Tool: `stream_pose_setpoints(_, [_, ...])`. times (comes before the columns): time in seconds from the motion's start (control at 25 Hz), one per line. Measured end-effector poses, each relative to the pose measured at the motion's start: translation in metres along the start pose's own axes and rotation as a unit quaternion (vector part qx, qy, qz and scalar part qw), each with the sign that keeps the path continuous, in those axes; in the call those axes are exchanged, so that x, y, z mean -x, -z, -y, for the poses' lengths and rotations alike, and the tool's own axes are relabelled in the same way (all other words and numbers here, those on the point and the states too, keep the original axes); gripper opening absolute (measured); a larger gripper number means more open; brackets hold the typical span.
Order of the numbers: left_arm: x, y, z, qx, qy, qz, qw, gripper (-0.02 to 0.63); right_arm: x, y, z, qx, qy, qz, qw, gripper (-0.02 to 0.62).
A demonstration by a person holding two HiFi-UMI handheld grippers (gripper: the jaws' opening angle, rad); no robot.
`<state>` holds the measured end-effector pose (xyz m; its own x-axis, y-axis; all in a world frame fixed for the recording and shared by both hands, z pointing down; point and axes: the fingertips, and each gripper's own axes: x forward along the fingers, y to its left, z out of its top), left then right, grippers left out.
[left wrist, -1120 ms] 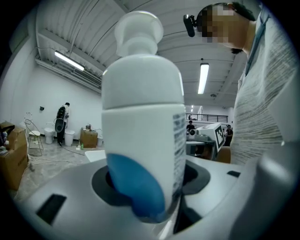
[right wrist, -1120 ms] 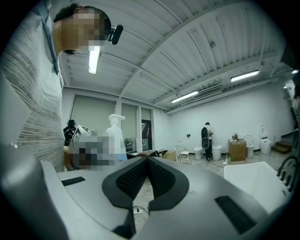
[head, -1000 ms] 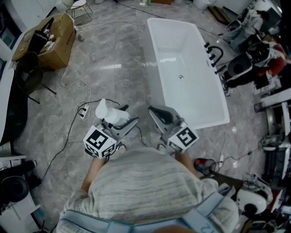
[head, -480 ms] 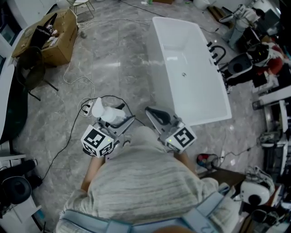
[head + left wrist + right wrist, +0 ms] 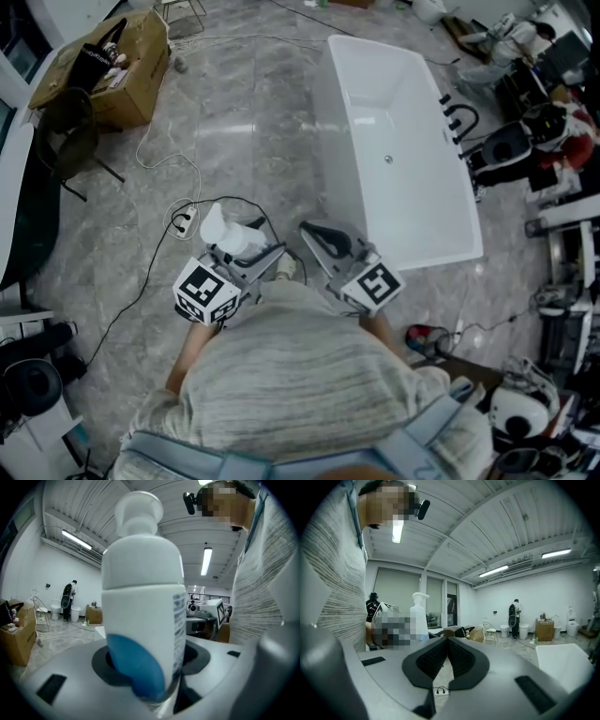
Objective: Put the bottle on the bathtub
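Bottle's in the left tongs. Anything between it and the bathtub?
Nothing solid. Bare floor with a thin cable separates the bottle from the bathtub rim. The right tongs, shut and empty, hover alongside, toward the tub's near end.

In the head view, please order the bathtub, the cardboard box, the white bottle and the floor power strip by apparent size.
1. bathtub
2. cardboard box
3. white bottle, held up nearer the camera, which enlarges it
4. power strip
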<state>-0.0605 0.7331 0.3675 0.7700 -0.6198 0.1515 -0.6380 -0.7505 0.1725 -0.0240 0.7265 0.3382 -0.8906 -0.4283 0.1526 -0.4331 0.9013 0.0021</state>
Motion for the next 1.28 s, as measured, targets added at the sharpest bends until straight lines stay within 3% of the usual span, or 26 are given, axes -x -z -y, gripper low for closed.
stream_pose_setpoints(0.68, [-0.123,-0.046,-0.101,-0.014,0.020,-0.011,0.9996,0.250,-0.054,-0.009,0.154,-0.003,0.001,-0.002,1.000,0.003])
stream_pose_setpoints(1.28, [-0.178,-0.062,-0.170,-0.017,0.013,-0.016,0.9996,0.250,-0.085,-0.012,0.231,-0.007,-0.007,0.001,1.000,0.003])
